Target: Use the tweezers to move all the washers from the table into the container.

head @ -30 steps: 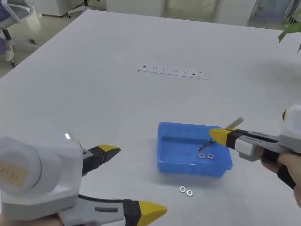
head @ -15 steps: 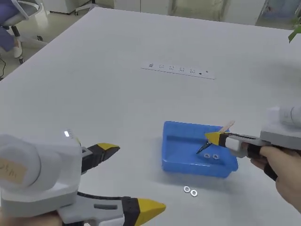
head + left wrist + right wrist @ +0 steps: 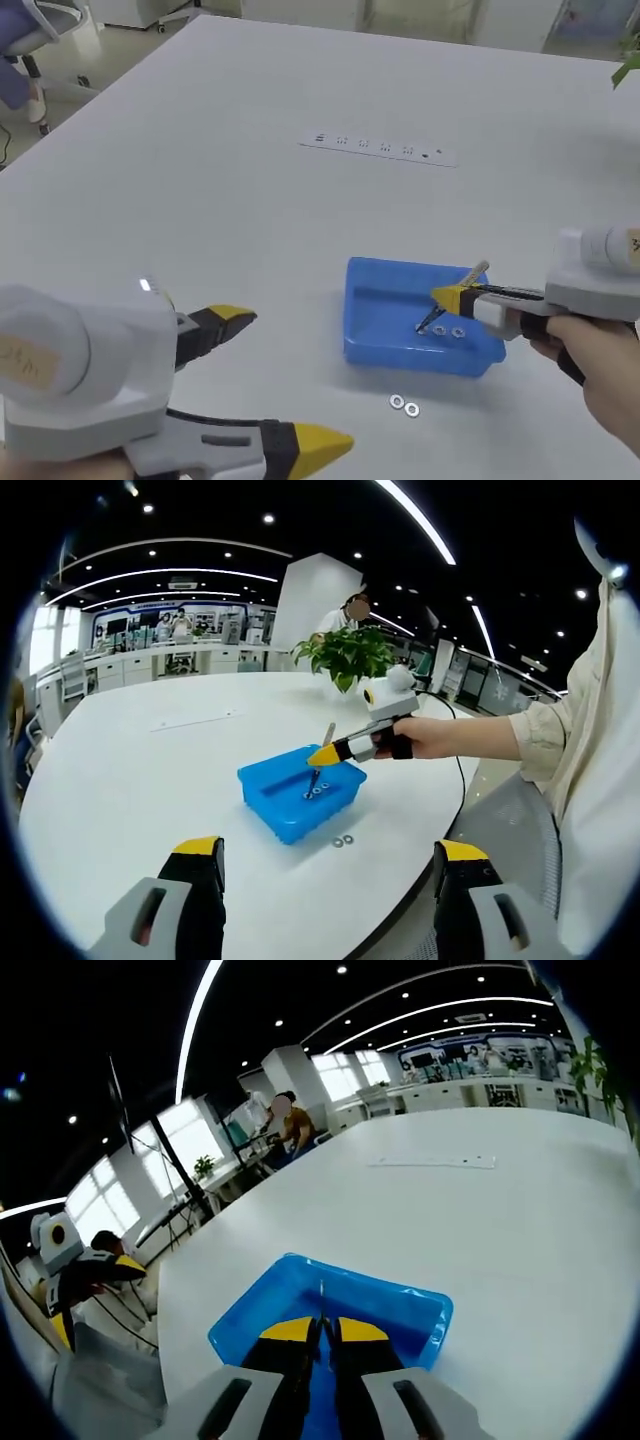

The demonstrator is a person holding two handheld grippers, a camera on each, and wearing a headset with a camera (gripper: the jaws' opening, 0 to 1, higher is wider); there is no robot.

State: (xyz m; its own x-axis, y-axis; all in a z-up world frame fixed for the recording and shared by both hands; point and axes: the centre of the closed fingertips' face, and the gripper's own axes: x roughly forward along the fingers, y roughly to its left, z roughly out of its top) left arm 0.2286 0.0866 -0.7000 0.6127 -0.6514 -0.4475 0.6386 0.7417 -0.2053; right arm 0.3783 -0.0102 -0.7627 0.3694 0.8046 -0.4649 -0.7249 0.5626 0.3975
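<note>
A blue container sits on the white table, with two washers lying inside it. Two more washers lie on the table just in front of it. My right gripper is shut on the tweezers, whose tip points down into the container beside the washers there. In the right gripper view the tweezers run out between the closed jaws over the container. My left gripper hangs open at the lower left, holding nothing. The left gripper view shows the container, the table washers and the right gripper.
A flat power strip lies further back on the table. A potted plant stands at the table's far right edge. An office chair stands off the left corner. People sit at desks in the background.
The tweezers' tip has dropped a little lower inside the container, beside the two washers there. The left gripper has stayed put. The head camera shifted slightly.
</note>
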